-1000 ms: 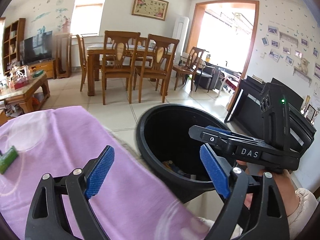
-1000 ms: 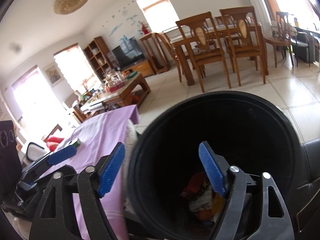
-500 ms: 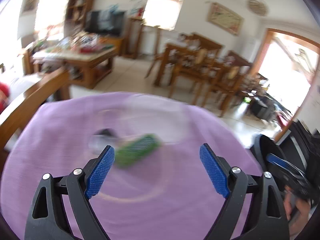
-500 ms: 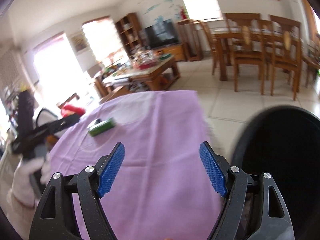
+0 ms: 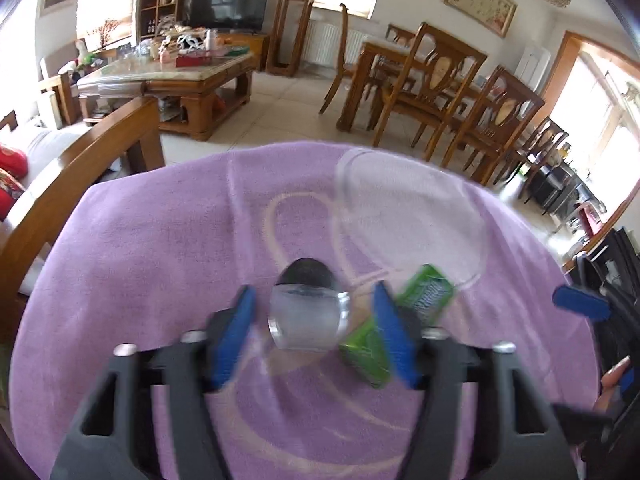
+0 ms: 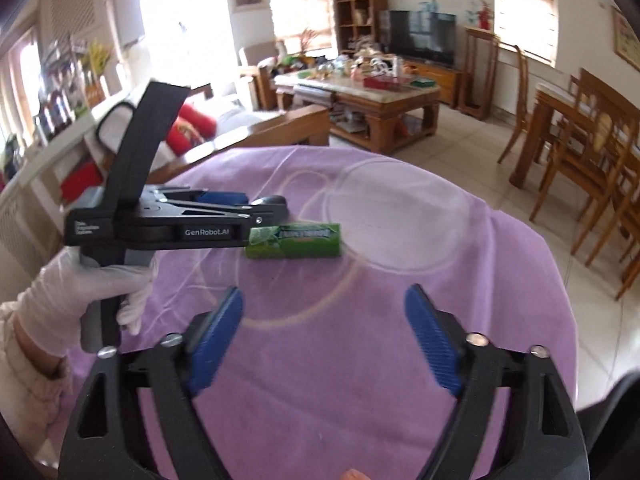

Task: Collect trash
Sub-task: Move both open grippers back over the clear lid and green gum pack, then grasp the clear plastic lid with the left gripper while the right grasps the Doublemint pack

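- Left gripper point(image 5: 312, 330): its jaws have just been closing. A small clear cup point(image 5: 306, 322) lying on its side sits between the blue pads; the pads stand apart from it on both sides, so the jaws are still open around it.
- Directly outside the right-hand pad of those jaws lies a green gum pack point(image 5: 400, 326), flat on the purple cloth point(image 5: 160, 240) that covers the counter.
- Right gripper point(image 6: 326, 336): its jaws have just been opening and stand wide with nothing between them, above bare cloth.
- Beyond the right jaws, the gum pack point(image 6: 294, 240) lies just beside the tip of the left gripper point(image 6: 256, 210).
- A white-gloved hand point(image 6: 80, 292) holds the left gripper's handle.
- A clear round plate point(image 5: 408, 216) rests on the cloth beyond the pack.
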### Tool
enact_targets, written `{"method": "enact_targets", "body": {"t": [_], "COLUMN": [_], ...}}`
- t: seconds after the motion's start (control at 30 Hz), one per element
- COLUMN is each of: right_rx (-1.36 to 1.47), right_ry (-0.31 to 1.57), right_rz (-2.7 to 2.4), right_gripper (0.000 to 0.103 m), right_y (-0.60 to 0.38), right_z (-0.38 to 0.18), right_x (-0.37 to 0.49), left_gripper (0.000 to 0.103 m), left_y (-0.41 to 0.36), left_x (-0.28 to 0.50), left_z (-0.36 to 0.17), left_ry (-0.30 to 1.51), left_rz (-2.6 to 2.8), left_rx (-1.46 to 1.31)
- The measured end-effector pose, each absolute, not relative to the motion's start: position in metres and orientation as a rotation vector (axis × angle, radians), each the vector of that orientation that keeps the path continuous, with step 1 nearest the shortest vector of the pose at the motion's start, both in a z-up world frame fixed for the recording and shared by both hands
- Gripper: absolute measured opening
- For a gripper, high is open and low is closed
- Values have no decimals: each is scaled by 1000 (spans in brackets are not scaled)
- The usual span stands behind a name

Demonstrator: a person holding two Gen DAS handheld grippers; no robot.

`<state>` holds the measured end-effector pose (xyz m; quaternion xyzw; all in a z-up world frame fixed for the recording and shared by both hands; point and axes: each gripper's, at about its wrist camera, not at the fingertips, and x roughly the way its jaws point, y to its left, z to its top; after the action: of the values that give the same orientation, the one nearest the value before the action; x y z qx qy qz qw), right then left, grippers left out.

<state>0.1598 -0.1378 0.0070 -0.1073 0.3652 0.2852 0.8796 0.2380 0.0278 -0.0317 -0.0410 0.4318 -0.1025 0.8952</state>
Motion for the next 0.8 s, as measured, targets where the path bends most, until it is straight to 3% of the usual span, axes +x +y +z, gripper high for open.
{"method": "enact_targets", "body": {"t": [0.1, 0.43, 0.5, 0.63, 0.7, 0.73, 0.8], "right_rx": [-280, -372, -374, -341, -337, -338, -329], "right_ry": [793, 814, 806, 814, 783, 784, 799], "right_rz": [621, 609, 595, 608, 603, 596, 588], "right_gripper": [88, 90, 83, 82, 57, 38, 32], "right_y": [-110, -57, -57, -59, -63, -64, -66], "right_z": [-2, -20, -19, -17, -12, -11, -10], "right_x": [179, 218, 220, 226, 223, 223, 221], "left_gripper": [41, 40, 40, 40, 40, 40, 40], "left_y": [29, 57, 59, 57, 57, 58, 62], "left_x": [235, 233, 231, 228, 228, 228, 229], "left_z": [-31, -21, -19, -17, -15, -14, -15], "left_ry": [887, 846, 836, 825, 819, 814, 814], "left_rz": [-206, -156, -147, -154, -158, -153, -151], "left_rx": [-46, -129, -139, -129, -130, -135, -154]}}
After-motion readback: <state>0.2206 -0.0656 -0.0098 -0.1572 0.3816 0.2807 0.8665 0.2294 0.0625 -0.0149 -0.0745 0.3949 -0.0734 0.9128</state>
